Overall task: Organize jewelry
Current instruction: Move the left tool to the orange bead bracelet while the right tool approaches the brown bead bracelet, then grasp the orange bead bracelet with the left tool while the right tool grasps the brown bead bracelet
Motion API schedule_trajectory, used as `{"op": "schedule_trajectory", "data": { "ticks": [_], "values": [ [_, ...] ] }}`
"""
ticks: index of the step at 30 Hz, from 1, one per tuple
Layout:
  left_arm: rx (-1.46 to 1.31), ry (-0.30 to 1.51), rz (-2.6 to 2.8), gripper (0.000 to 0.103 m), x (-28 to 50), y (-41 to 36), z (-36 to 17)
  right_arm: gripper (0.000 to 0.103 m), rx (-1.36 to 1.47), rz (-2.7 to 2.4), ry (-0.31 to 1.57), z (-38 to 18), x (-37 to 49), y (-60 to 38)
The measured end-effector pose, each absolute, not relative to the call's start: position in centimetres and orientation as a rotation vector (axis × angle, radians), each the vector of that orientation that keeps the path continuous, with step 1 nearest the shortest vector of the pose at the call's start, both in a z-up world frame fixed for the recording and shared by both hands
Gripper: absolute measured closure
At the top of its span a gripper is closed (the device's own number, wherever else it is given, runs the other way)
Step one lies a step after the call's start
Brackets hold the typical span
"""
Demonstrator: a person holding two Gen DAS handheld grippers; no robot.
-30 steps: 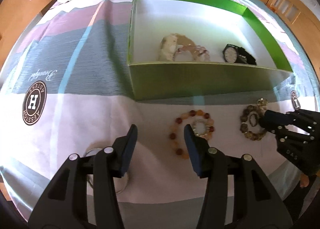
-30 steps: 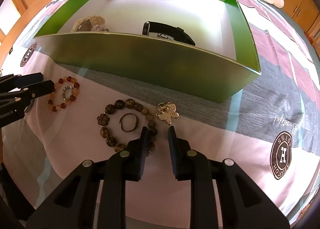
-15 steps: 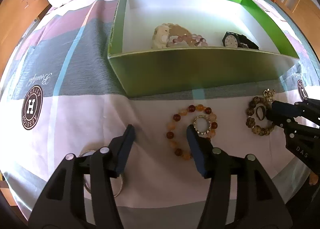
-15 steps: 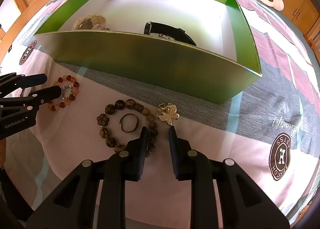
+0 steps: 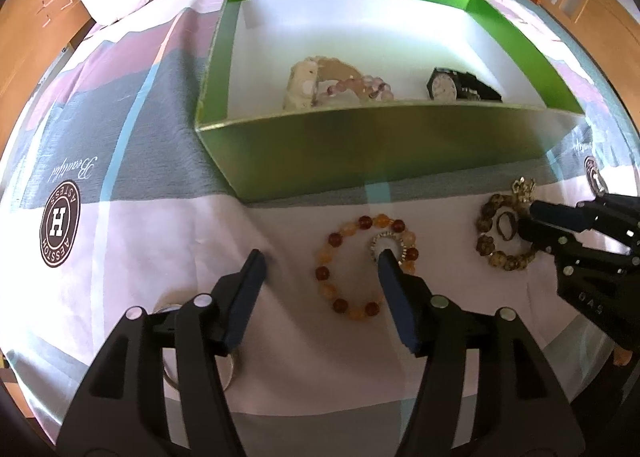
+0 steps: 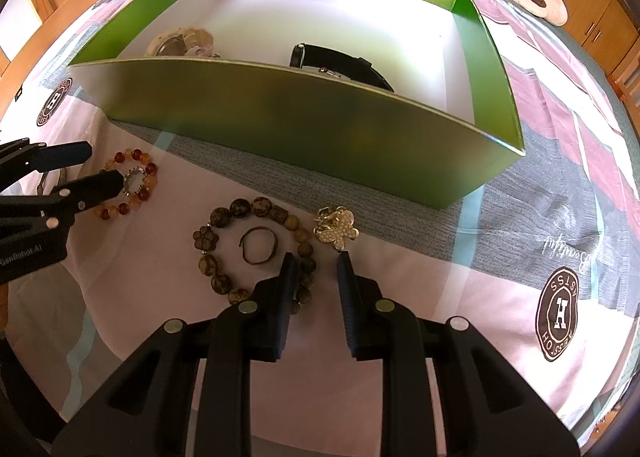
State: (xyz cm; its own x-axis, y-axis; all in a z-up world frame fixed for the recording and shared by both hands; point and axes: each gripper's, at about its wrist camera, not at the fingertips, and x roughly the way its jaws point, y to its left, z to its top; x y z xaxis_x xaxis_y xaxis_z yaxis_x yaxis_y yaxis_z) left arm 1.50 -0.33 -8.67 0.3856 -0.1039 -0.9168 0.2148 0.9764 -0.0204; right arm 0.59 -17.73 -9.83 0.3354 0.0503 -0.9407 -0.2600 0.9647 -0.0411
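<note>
The left gripper (image 5: 320, 261) is being opened over the amber bead bracelet (image 5: 366, 263), nothing pinched. The right gripper (image 6: 314, 259) is held narrowly parted and empty beside the brown bead bracelet (image 6: 248, 249). Both bracelets are lying before the green box (image 6: 304, 117).

Bed (image 5: 132, 161): box (image 5: 384, 145), bracelets (image 5: 366, 267).

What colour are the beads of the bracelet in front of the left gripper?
The beaded bracelet mixes amber, orange and dark red beads; the left wrist view shows it best.
</note>
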Motion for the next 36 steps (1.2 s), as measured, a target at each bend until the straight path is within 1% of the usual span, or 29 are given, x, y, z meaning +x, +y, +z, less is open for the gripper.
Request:
{"op": "schedule_trajectory", "data": {
  "ticks": [4,5,6,9,11,12,13,15,19,26,27,29,31,33,35,36],
  "values": [
    [0.118,1.159,-0.200,0.043,1.5,-0.5,-8.8,0.080,-0.200,0.202,1.211,-9.8,0.5,-17.7],
    [0.120,1.158,-0.199,0.049,1.5,-0.5,-8.8,0.080,-0.202,0.202,1.210,-9.8,0.5,-17.7],
    [0.124,1.159,-0.195,0.064,1.4,-0.6,-8.7,0.080,-0.203,0.201,1.208,-9.8,0.5,-17.7],
    [0.134,1.159,-0.183,0.086,1.3,-0.6,-8.7,0.080,-0.216,0.201,1.204,-9.7,0.4,-17.6],
    [0.118,1.160,-0.190,0.094,1.3,-0.4,-8.5,0.084,-0.209,0.207,1.201,-9.6,0.3,-17.5],
    [0.107,1.160,-0.203,0.096,1.3,-0.3,-8.3,0.090,-0.202,0.217,1.199,-9.4,0.3,-17.5],
    [0.096,1.159,-0.212,0.096,1.3,-0.1,-8.1,0.094,-0.200,0.227,1.196,-9.3,0.3,-17.4],
    [0.079,1.143,-0.221,0.096,1.3,0.4,-7.4,0.096,-0.199,0.243,1.181,-8.8,0.2,-17.3],
    [0.027,1.120,-0.237,0.096,1.4,1.6,-6.2,0.096,-0.176,0.257,1.141,-7.6,0.1,-17.7],
    [0.022,1.141,-0.217,0.095,2.0,2.2,-6.5,0.096,-0.145,0.236,1.162,-7.9,0.9,-19.0],
    [0.022,1.145,-0.215,0.090,1.9,2.2,-6.6,0.096,-0.142,0.236,1.161,-7.8,0.9,-19.0],
    [0.033,1.153,-0.211,0.085,2.0,2.0,-6.9,0.096,-0.143,0.236,1.161,-7.5,0.6,-18.8],
    [0.053,1.160,-0.204,0.084,2.0,1.7,-7.3,0.096,-0.148,0.237,1.167,-7.7,0.6,-18.6],
    [0.064,1.165,-0.201,0.074,1.9,1.6,-7.4,0.096,-0.148,0.239,1.183,-8.1,0.7,-18.5],
    [0.078,1.167,-0.192,0.066,2.0,1.5,-7.6,0.090,-0.157,0.232,1.191,-8.6,0.6,-18.0],
    [0.083,1.168,-0.189,0.064,2.0,1.5,-7.7,0.085,-0.153,0.232,1.201,-8.8,0.7,-17.9]
  ]
}}
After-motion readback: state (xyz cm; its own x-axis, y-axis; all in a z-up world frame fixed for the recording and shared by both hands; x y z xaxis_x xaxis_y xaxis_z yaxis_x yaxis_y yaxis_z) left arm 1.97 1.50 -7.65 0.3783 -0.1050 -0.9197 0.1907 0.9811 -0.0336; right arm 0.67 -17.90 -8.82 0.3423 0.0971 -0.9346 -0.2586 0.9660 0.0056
